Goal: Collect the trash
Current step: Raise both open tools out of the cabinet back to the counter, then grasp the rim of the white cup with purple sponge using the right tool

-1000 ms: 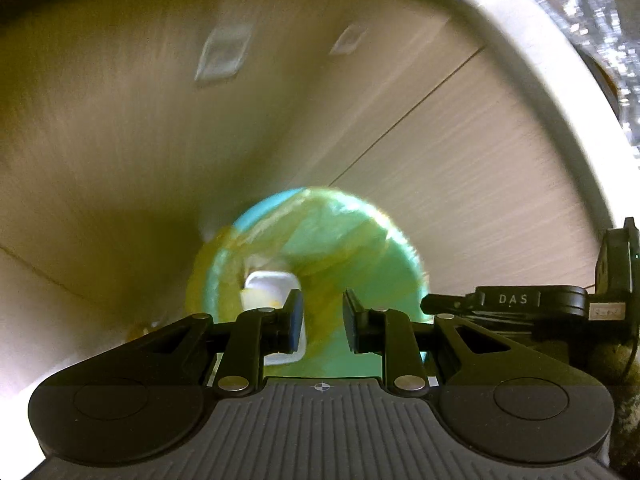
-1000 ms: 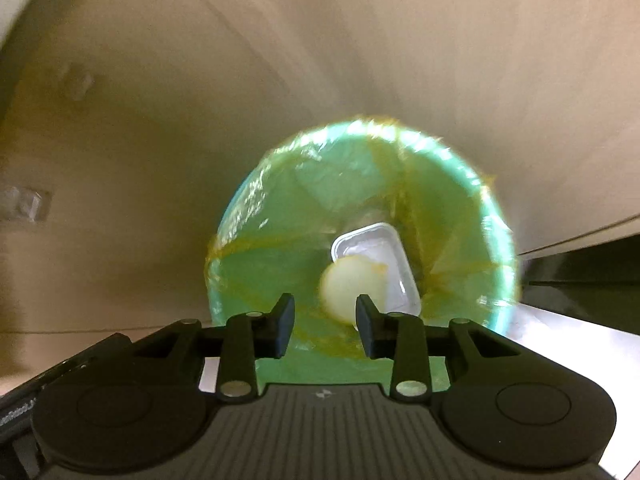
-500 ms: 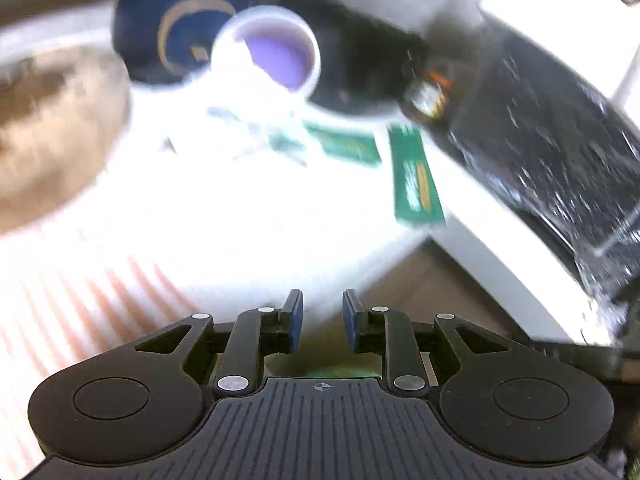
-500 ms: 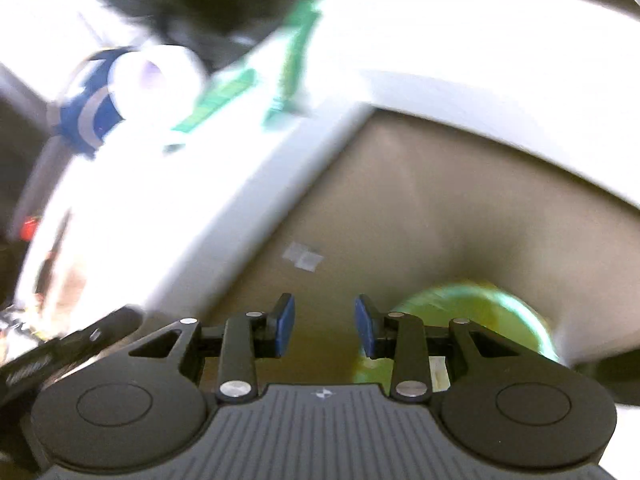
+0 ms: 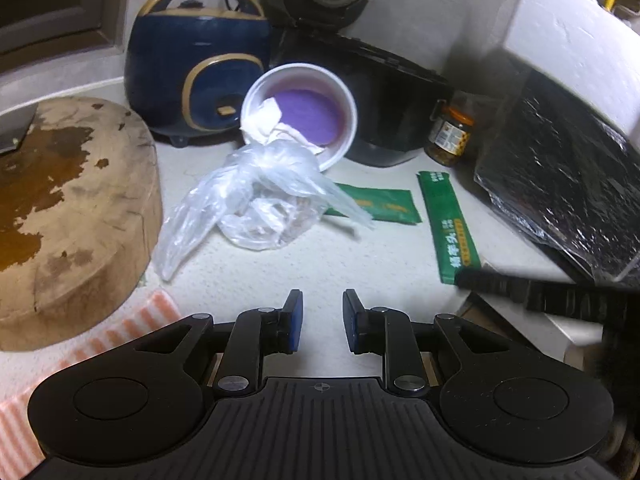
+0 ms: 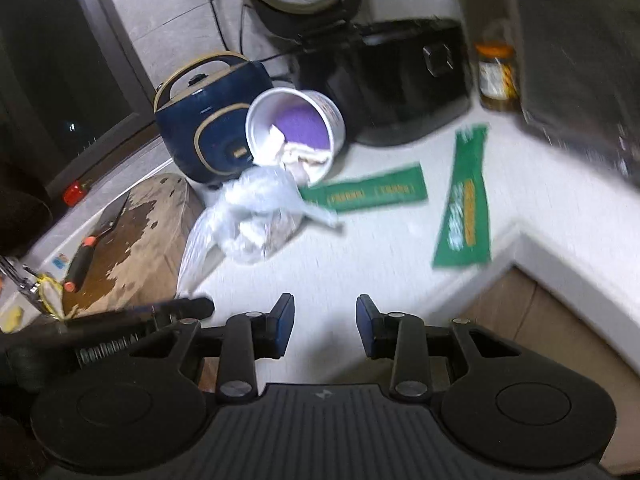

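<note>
Blurring the green wrappers [image 6: 464,216], the right view hides their print.

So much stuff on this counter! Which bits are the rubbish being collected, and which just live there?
Rubbish:
crumpled plastic bag
tipped paper cup with tissue inside
two green wrappers

Just lying about:
blue cooker
wooden chopping block
jar
black appliance
striped cloth

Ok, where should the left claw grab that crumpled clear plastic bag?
Judging by its pose, take the plastic bag at its bunched middle, coming from above at the near side. The thin tail toward the wooden board lies flat; the far end touches the tipped cup.
</note>
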The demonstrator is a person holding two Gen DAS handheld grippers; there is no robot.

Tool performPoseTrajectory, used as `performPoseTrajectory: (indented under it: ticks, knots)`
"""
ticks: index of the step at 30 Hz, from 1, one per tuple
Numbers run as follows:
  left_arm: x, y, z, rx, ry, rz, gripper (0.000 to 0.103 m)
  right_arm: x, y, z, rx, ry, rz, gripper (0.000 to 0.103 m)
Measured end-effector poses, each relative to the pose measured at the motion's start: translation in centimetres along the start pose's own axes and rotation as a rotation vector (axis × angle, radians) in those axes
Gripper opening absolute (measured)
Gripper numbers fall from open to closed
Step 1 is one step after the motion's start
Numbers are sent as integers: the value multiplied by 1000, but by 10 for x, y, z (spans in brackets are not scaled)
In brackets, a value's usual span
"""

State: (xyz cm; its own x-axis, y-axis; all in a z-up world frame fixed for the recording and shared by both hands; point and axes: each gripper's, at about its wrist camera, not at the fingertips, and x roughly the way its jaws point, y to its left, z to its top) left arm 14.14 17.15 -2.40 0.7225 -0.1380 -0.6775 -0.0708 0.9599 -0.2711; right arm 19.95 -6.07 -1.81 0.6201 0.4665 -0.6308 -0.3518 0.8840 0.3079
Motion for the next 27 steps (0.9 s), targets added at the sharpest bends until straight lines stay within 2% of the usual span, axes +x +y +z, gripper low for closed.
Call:
performPoseTrajectory:
  ticks: [4, 7, 10, 13, 16, 18, 19, 20, 24, 27]
  knots:
    - [4, 36, 1, -60, -18, -57, 25, 35, 36, 40, -151, -27, -58, 34]
    - [1, 60, 1, -96, -63, -146, 25, 72, 52, 81, -219, -45, -112, 34]
    - [1, 77, 1, -143, -81, -211, 25, 116, 58, 122, -247, -34, -171, 34]
    - [4, 84, -1, -186, -87, -272, 25, 165, 56, 150, -237, 8, -236, 33]
    - [9, 84, -9, -194, -71, -315, 25, 207, 50, 170, -221, -4, -329, 32]
    - [15, 82, -13, -192, -41, -300, 25, 228, 43, 179, -196, 17, -311, 27]
    - [17, 82, -14, -198, -36, -284, 25, 234, 41, 182, -181, 43, -286, 11]
    - [18, 82, -15, -209, -37, -267, 25, 237, 42, 183, -177, 65, -255, 9]
    - [18, 77, -11, -244, -72, -176, 25, 209, 43, 181, -249, 27, -250, 11]
    - [14, 62, -2, -263, -102, -122, 25, 172, 24, 180, -212, -1, -224, 11]
